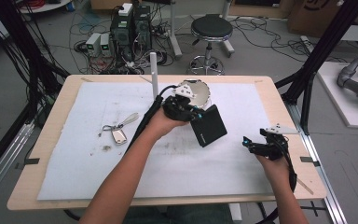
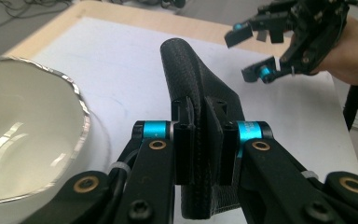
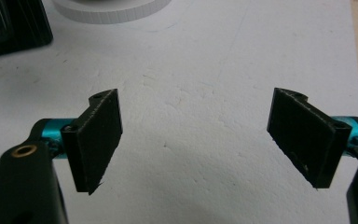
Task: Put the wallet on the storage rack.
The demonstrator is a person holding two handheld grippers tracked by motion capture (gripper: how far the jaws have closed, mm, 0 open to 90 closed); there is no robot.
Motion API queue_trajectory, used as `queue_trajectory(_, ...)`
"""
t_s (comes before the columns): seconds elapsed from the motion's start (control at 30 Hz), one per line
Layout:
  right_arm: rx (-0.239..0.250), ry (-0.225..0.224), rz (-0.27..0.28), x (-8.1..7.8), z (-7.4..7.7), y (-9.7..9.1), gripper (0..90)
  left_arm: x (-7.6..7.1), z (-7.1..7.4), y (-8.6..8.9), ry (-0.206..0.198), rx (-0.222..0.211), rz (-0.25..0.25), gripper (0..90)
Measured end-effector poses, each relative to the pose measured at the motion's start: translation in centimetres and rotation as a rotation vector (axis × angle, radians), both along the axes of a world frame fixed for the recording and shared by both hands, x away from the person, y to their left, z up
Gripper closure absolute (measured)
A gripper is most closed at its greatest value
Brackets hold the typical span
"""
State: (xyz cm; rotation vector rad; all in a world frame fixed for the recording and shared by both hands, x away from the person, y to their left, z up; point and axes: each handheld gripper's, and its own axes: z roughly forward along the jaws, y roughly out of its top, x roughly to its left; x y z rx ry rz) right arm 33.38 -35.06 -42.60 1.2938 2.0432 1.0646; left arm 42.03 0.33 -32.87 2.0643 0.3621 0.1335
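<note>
Black, grainy leather marks the wallet [image 2: 200, 93] pinched between the pads of the left hand-held gripper [image 2: 206, 149]: in the left gripper view both pads press flat against its sides, and its folded spine rises above them. From the high view the same wallet [image 1: 208, 126] hangs off the left hand-held gripper [image 1: 186, 112], tilted with one corner pointing down, held over the middle of the white mat [image 1: 98, 163] that covers the wooden desk [image 1: 42, 154]. Whether that low corner touches the mat I cannot tell.

Just behind the left hand stands a white bowl [image 1: 199, 93] with a thin silvery rim; in the left gripper view the bowl [image 2: 23, 140] sits close beside the jaws, apart from the wallet.

At the near right part of the mat, well apart from the wallet, the right hand-held gripper [image 1: 256, 145] has its jaws spread wide. Its own view shows the two black pads [image 3: 98, 140] far apart with nothing but bare mat between them. The left gripper view catches it [image 2: 256, 51] too, open, beyond the wallet.

On the left part of the mat lies a bunch of keys [image 1: 117, 130] with a silver fob and a pale strap. A white post [image 1: 154, 74] stands upright at the far edge of the desk, behind the left arm.
</note>
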Motion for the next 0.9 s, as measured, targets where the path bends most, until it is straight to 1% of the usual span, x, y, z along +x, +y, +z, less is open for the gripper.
queue_trajectory(0.03,0.0,0.0,0.0,0.0,0.0,0.0,18.2,0.0,0.0,0.0,0.0,0.0,0.0,81.7)
queue_trajectory(0.07,-0.005,0.001,0.004,0.0,0.0,0.1,18.1,0.1,0.4,0.2,-0.007,0.001,-0.001,81.7)
queue_trajectory(0.1,-0.002,0.003,0.004,0.1,-0.1,0.1,18.2,0.3,1.2,0.6,-0.025,-0.002,0.013,81.6)
queue_trajectory(0.13,-0.002,0.005,0.006,0.1,-0.1,0.2,18.2,0.4,1.6,0.8,-0.033,-0.005,0.022,81.7)
queue_trajectory(0.2,-0.006,0.009,0.009,0.1,-0.1,0.2,18.1,0.7,2.4,1.2,-0.045,0.0,0.034,81.6)
queue_trajectory(0.23,-0.007,0.01,0.01,0.1,-0.2,0.3,18.2,0.7,2.4,1.2,-0.045,0.0,0.034,81.6)
queue_trajectory(0.33,-0.009,0.008,0.009,0.1,-0.1,0.3,18.2,1.1,3.7,1.9,-0.064,0.001,0.062,81.7)
queue_trajectory(0.37,-0.009,0.008,0.009,0.1,-0.1,0.3,18.2,1.1,3.7,1.9,-0.064,0.001,0.062,81.6)
queue_trajectory(0.4,-0.008,0.01,0.011,0.1,-0.2,0.3,18.2,1.3,4.3,2.2,-0.076,0.002,0.079,81.6)
queue_trajectory(0.43,-0.008,0.01,0.011,0.1,-0.2,0.3,18.2,1.3,4.3,2.2,-0.076,0.002,0.079,81.6)
queue_trajectory(0.47,-0.009,0.011,0.01,0.1,-0.2,0.3,18.2,1.6,5.0,2.5,-0.086,0.009,0.091,81.6)
queue_trajectory(0.5,-0.008,0.012,0.01,0.1,-0.2,0.3,18.2,1.6,5.0,2.5,-0.086,0.009,0.091,81.6)
queue_trajectory(0.53,-0.012,0.01,0.012,0.1,-0.2,0.3,18.2,1.7,5.2,2.7,-0.094,0.008,0.1,81.6)
queue_trajectory(0.57,-0.009,0.008,0.013,0.1,-0.2,0.3,18.2,2.2,5.8,2.9,-0.101,0.013,0.119,81.6)
queue_trajectory(0.67,-0.01,0.009,0.014,0.1,-0.2,0.4,18.2,2.8,6.6,3.2,-0.122,0.042,0.151,81.6)
queue_trajectory(0.73,-0.012,0.012,0.014,0.1,-0.2,0.4,18.2,3.1,7.0,3.3,-0.134,0.045,0.173,81.6)
queue_trajectory(0.87,-0.013,0.015,0.017,0.3,-0.3,0.4,18.2,3.6,7.5,3.4,-0.146,0.052,0.191,81.6)
queue_trajectory(0.9,-0.013,0.017,0.018,0.3,-0.4,0.4,18.2,3.9,7.7,3.3,-0.152,0.06,0.202,81.6)
